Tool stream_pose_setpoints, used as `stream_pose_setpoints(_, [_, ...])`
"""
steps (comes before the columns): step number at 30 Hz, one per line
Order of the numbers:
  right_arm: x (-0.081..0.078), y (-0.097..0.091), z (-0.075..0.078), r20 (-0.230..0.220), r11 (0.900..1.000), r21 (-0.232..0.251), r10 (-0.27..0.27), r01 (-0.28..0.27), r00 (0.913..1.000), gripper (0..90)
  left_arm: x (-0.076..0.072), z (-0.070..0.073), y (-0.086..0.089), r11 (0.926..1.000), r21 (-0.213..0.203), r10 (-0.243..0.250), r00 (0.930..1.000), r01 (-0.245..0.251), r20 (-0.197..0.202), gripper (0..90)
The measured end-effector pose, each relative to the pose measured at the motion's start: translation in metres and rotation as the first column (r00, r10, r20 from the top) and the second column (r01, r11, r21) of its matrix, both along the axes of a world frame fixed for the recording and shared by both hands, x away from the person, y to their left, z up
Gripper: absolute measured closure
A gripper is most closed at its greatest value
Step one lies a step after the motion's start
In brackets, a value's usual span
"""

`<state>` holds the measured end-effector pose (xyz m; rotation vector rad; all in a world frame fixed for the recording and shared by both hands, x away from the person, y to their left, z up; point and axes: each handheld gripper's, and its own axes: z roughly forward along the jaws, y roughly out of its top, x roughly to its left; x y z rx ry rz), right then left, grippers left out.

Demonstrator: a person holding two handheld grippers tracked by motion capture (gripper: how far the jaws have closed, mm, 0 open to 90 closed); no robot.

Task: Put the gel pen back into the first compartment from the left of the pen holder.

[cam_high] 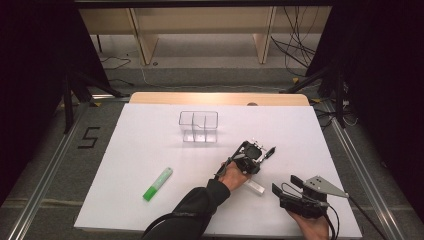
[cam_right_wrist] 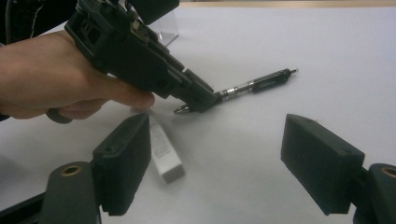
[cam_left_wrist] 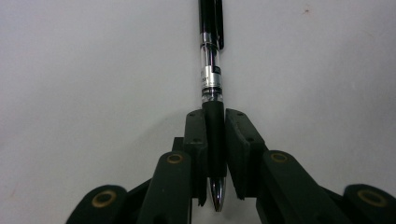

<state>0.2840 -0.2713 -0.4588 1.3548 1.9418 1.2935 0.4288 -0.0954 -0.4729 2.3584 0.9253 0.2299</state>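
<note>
- A white bench (cam_high: 150, 150) fills the scene.
- A clear divided organiser (cam_high: 199, 126) stands toward the far middle.
- The right tool (cam_high: 292, 186) rests at the near right corner, its jaws spread wide around nothing.
- The left tool (cam_high: 261, 156), right of centre, has its jaws pressed onto a black pen (cam_left_wrist: 212, 79), pinching the grip end just above the bench.
- A green marker (cam_high: 157, 184) lies near left.
- A small white eraser (cam_right_wrist: 163, 154) lies between the tools.

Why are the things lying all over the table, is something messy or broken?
Nothing looks broken or spilled. The left gripper is shut on the pen; the green marker and white eraser lie loose, outside the empty clear organizer.
</note>
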Motion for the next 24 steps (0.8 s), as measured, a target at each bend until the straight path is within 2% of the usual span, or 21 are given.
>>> stream_pose_setpoints(8, [0.000, -0.001, 0.000, 0.000, 1.0000, 0.003, -0.003, 0.003, 1.0000, 25.3, 0.005, 0.001, 0.002, 0.9999, -0.009, -0.007, 0.9994, 0.006, -0.033, 79.5])
stream_pose_setpoints(12, [0.000, -0.002, 0.000, -0.003, 1.0000, 0.006, -0.002, 0.002, 1.0000, 25.3, 0.008, 0.004, 0.004, 0.9999, -0.006, -0.008, 0.9993, 0.008, -0.036, 79.7])
stream_pose_setpoints(19, [0.000, -0.001, 0.000, -0.004, 1.0000, 0.008, 0.000, 0.000, 1.0000, 25.3, 0.015, 0.016, 0.013, 0.9997, -0.020, -0.012, 0.9995, 0.011, -0.030, 79.8])
stream_pose_setpoints(24, [-0.001, -0.002, 0.001, -0.002, 0.9999, 0.011, -0.006, 0.006, 1.0000, 25.3, 0.019, 0.030, 0.029, 0.9982, -0.057, -0.018, 0.9992, 0.016, -0.037, 79.8])
